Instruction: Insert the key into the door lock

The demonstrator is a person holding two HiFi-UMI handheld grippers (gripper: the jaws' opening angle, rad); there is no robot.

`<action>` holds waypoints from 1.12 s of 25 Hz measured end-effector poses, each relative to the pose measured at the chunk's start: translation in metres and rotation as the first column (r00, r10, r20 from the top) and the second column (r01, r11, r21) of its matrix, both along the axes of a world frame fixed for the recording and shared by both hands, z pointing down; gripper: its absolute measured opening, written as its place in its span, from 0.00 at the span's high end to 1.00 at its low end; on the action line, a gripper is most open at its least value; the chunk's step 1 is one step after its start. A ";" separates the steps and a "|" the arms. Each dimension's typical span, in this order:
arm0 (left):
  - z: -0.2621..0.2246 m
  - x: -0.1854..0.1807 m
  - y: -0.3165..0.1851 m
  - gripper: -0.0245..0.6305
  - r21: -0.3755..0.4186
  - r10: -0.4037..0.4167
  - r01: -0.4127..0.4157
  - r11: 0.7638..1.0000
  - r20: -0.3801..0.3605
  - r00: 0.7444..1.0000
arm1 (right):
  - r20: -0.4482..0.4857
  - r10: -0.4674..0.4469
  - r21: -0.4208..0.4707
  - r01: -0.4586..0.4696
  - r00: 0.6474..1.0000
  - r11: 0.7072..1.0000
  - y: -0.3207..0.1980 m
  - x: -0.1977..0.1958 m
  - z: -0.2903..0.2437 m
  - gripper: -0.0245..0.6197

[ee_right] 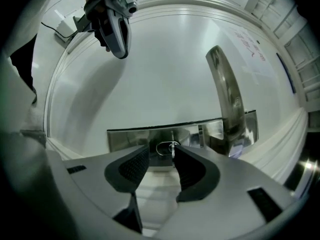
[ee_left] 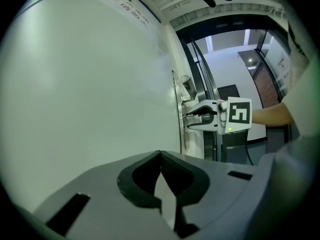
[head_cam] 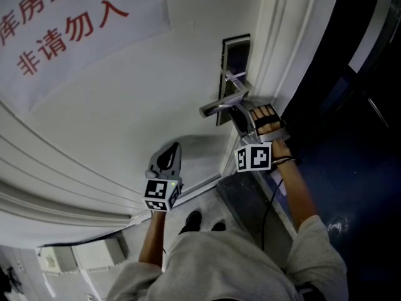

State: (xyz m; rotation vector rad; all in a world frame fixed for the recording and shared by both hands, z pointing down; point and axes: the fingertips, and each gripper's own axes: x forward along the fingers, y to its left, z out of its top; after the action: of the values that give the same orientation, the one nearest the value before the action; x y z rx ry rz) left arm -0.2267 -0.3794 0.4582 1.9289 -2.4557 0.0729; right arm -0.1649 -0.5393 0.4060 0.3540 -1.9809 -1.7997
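The steel lock plate (head_cam: 235,74) with its lever handle (head_cam: 222,104) sits on the white door (head_cam: 125,118). My right gripper (head_cam: 241,115) points at the plate just below the handle. In the right gripper view its jaws (ee_right: 161,156) stand open, and the key (ee_right: 173,149) sticks out of the keyhole in the plate (ee_right: 130,136), edge-on between the fingertips and close to the right pad; no pad presses on it. The handle (ee_right: 227,94) rises at the right. My left gripper (head_cam: 170,152) hovers by the door lower left, shut with nothing in it (ee_left: 160,156).
A paper notice with red characters (head_cam: 62,30) hangs on the door. The door frame (head_cam: 294,42) and a dark opening lie to the right of the lock. A white box (head_cam: 88,253) sits on the floor at lower left, near the person's shoes (head_cam: 193,221).
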 end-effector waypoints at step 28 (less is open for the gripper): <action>-0.003 0.013 -0.016 0.94 0.000 0.049 -0.049 0.999 0.006 0.999 | 0.414 0.360 -0.793 0.137 0.836 0.594 -0.018 0.087 0.001 0.89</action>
State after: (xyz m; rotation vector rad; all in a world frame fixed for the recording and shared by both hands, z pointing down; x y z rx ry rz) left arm -0.2134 -0.3951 0.4548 1.9921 -2.4115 0.0795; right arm -0.0782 -0.5573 0.4074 0.7122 -2.8305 -0.5435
